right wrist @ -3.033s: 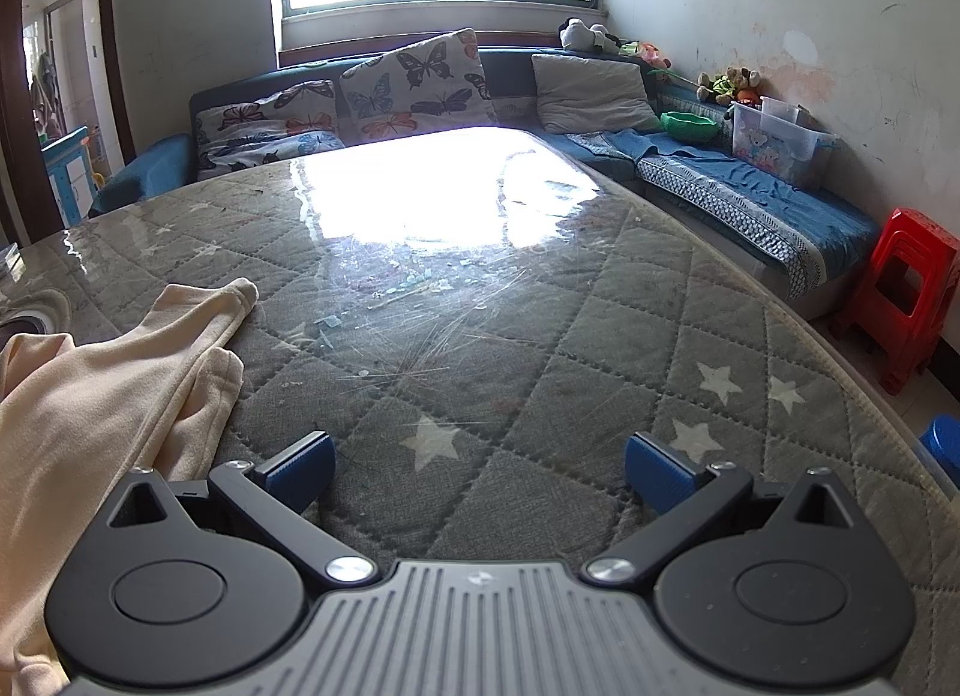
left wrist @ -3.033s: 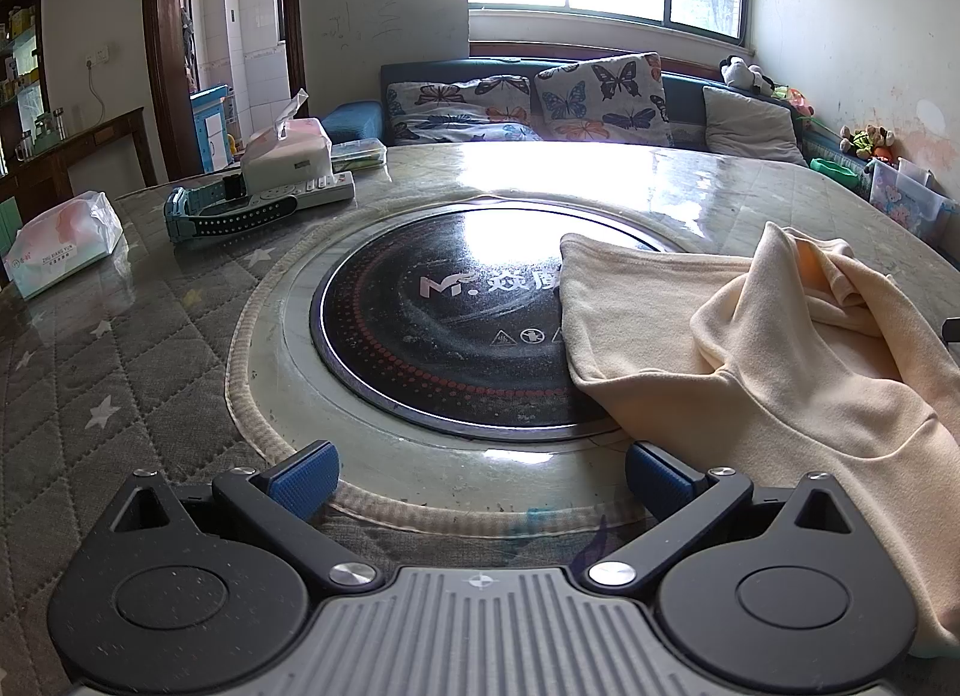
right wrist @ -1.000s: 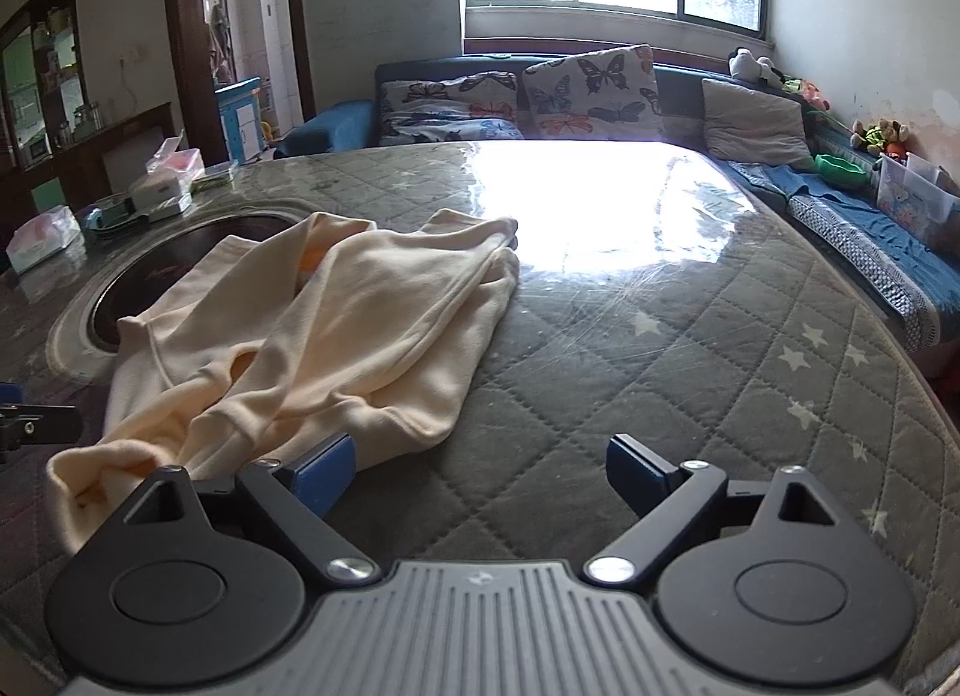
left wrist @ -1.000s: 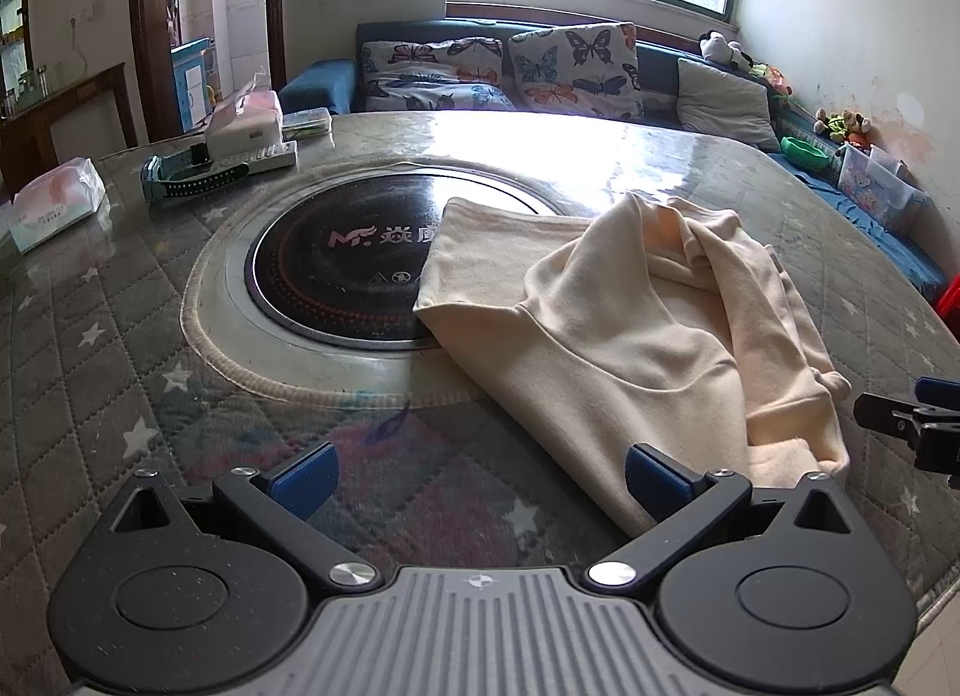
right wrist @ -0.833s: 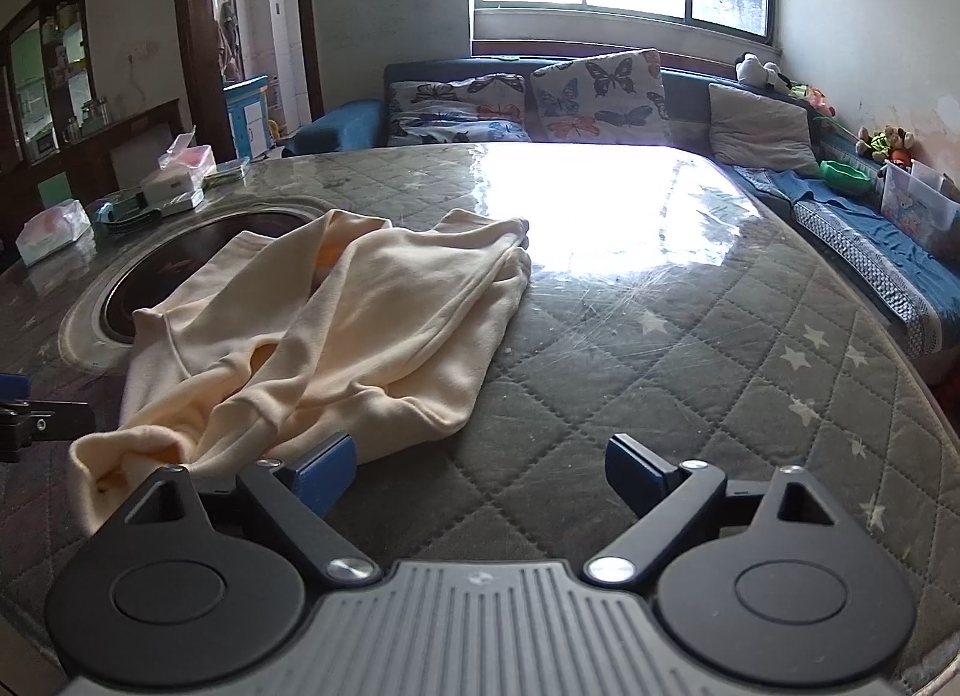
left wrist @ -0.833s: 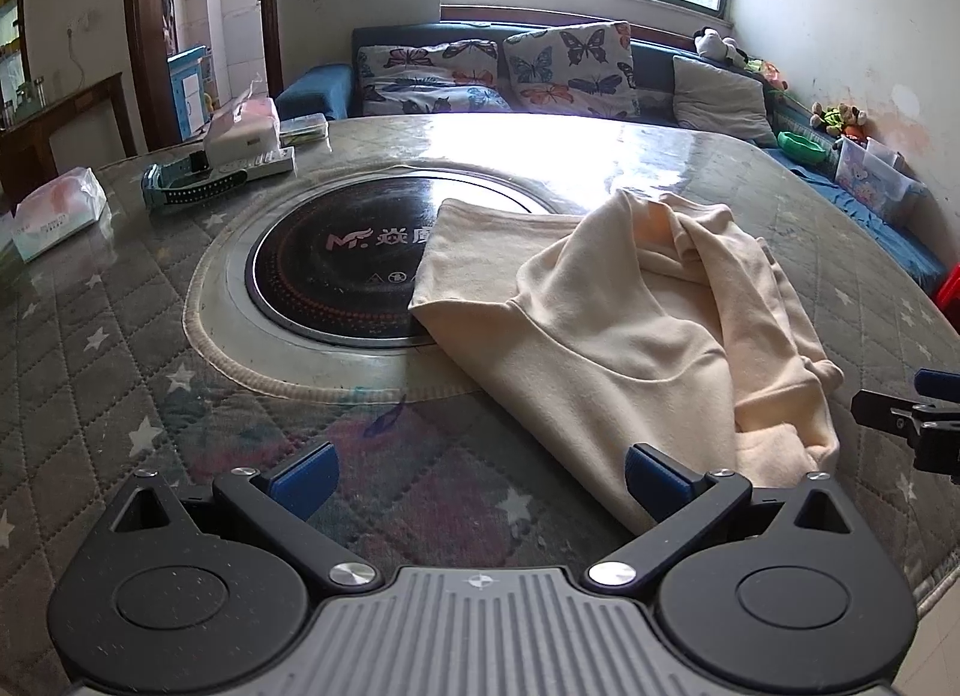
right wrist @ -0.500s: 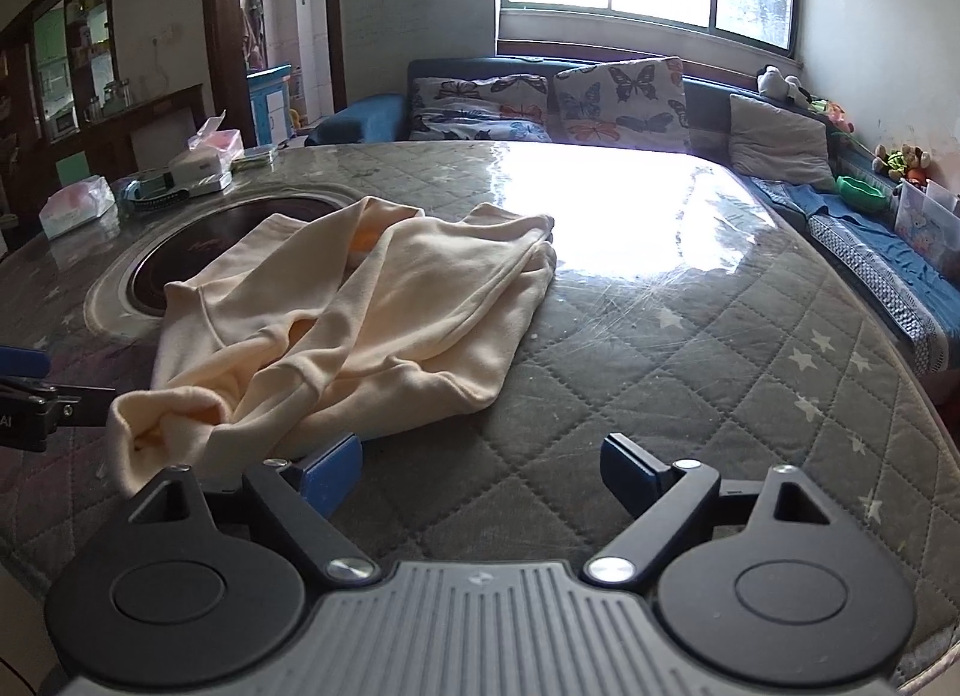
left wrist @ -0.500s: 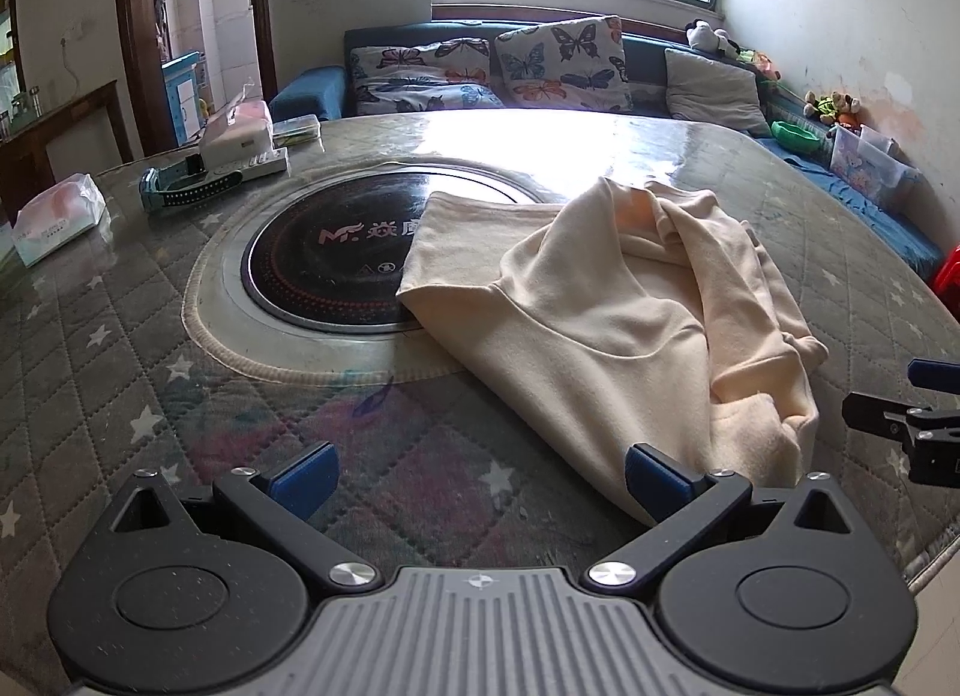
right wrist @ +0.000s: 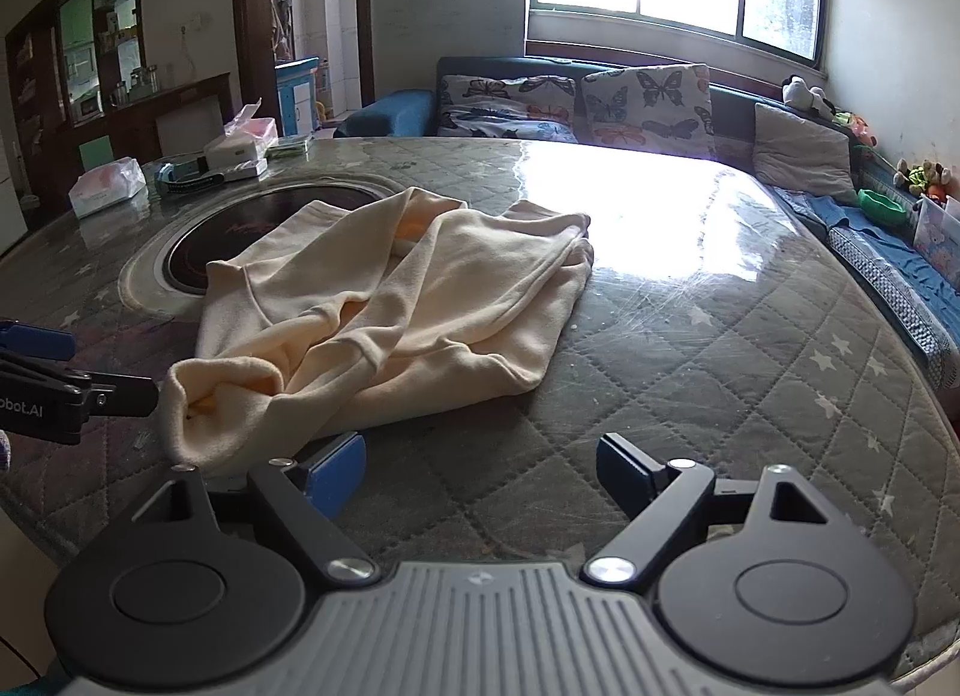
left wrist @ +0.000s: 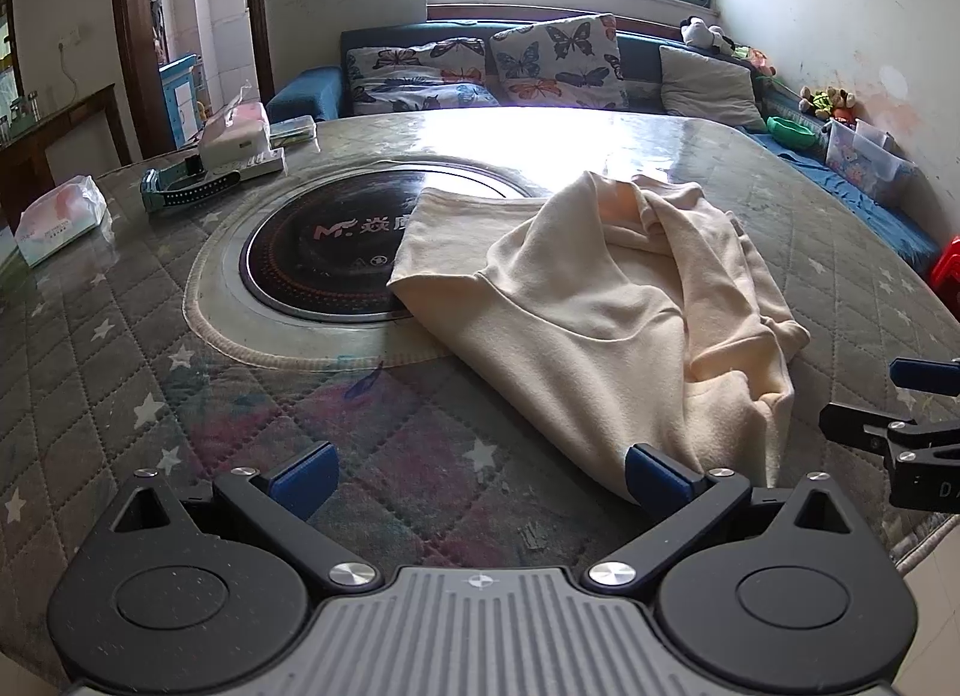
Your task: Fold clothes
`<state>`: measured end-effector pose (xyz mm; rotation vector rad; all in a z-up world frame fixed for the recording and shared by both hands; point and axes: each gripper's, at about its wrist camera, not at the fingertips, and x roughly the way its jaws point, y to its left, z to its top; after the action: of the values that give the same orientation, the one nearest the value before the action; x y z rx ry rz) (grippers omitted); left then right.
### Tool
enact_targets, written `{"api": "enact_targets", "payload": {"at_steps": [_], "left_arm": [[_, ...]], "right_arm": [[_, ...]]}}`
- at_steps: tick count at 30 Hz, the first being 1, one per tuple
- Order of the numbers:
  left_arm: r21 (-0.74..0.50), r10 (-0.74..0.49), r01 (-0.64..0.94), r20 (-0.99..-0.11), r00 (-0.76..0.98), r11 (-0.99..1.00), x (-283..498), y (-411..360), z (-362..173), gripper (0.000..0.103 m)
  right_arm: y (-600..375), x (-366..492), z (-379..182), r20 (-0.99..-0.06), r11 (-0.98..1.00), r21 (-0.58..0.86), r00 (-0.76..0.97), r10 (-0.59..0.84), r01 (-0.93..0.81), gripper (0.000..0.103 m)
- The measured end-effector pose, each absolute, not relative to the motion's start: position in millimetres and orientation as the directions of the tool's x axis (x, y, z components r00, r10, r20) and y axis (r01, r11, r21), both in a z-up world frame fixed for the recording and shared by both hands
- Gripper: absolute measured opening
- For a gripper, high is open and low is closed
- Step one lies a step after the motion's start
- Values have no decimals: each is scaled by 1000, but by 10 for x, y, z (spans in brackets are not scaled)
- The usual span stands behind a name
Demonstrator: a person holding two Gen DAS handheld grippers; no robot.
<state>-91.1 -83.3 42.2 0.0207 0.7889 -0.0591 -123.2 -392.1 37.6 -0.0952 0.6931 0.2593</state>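
I'm looking at the cream sweater point(left wrist: 606, 300) lying crumpled on the quilted table point(right wrist: 750, 360), one corner draping over the round black cooktop point(left wrist: 318, 252). My left gripper point(left wrist: 480, 471) is hovering wide open at the near hem — nothing pinched. My right gripper point(right wrist: 480, 465) is easing its jaws inward — only bare table showing between them, the sweater just beside its left finger.
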Motion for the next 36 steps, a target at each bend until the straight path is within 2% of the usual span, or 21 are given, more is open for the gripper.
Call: {"api": "enact_targets", "payload": {"at_steps": [36], "left_arm": [[31,-53,109,-725,687,994,-787,-978,418,103]], "right_arm": [[-3750,-1163,417,-648,947,-28,727,226,-320,86]]}}
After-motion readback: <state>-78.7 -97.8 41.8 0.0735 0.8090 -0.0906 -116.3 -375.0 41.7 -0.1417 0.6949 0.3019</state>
